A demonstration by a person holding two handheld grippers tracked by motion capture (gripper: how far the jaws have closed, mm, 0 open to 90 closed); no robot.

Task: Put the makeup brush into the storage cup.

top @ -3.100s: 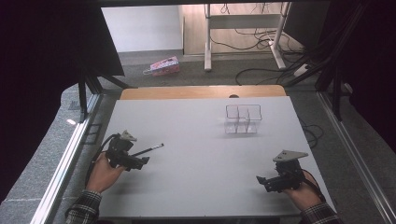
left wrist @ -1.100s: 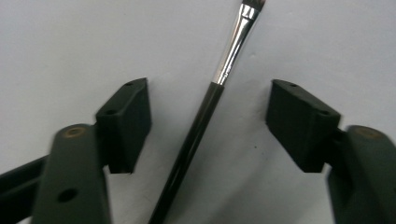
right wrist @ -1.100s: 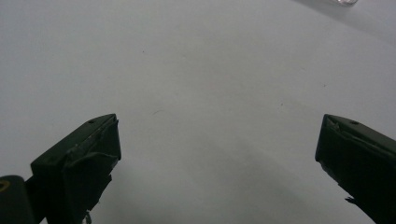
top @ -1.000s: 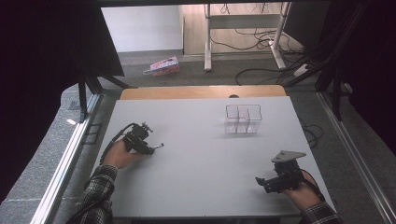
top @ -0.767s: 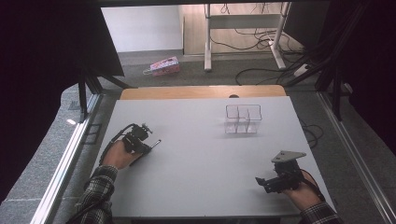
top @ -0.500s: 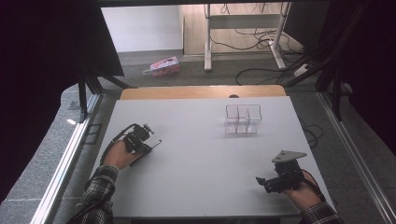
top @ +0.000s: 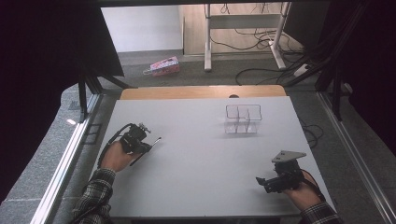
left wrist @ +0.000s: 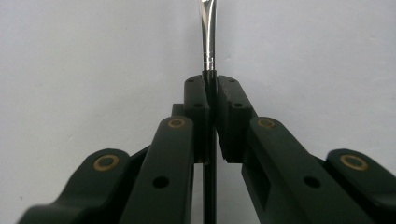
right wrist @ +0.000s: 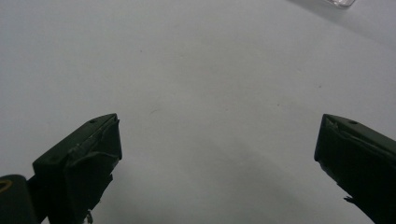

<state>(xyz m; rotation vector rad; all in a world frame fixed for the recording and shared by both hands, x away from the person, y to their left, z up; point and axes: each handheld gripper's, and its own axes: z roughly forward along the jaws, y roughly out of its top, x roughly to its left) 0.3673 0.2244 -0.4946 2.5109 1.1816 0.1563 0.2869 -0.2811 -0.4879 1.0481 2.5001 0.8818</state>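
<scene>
A thin brush (top: pixel 157 140) with a black handle and a silver ferrule lies low over the white table (top: pixel 201 154) at the left. My left gripper (top: pixel 143 145) is shut on its handle, and the ferrule end points right and away from me. In the left gripper view the fingertips (left wrist: pixel 210 84) clamp the black handle and the silver ferrule (left wrist: pixel 208 32) sticks out beyond them. My right gripper (top: pixel 260 181) rests near the table's front right with its jaws wide apart. Bare table shows between its fingertips (right wrist: pixel 217 140).
A clear divided organizer (top: pixel 243 119) stands at the back right of the table; its corner (right wrist: pixel 343 2) shows in the right gripper view. A wooden strip (top: pixel 201 91) borders the far edge. Beyond it are cables, desk legs and a pink box (top: pixel 163 66) on the floor.
My left hand has moved away from me over the brush, and the gripper now clamps its handle. The right hand has stayed put.
</scene>
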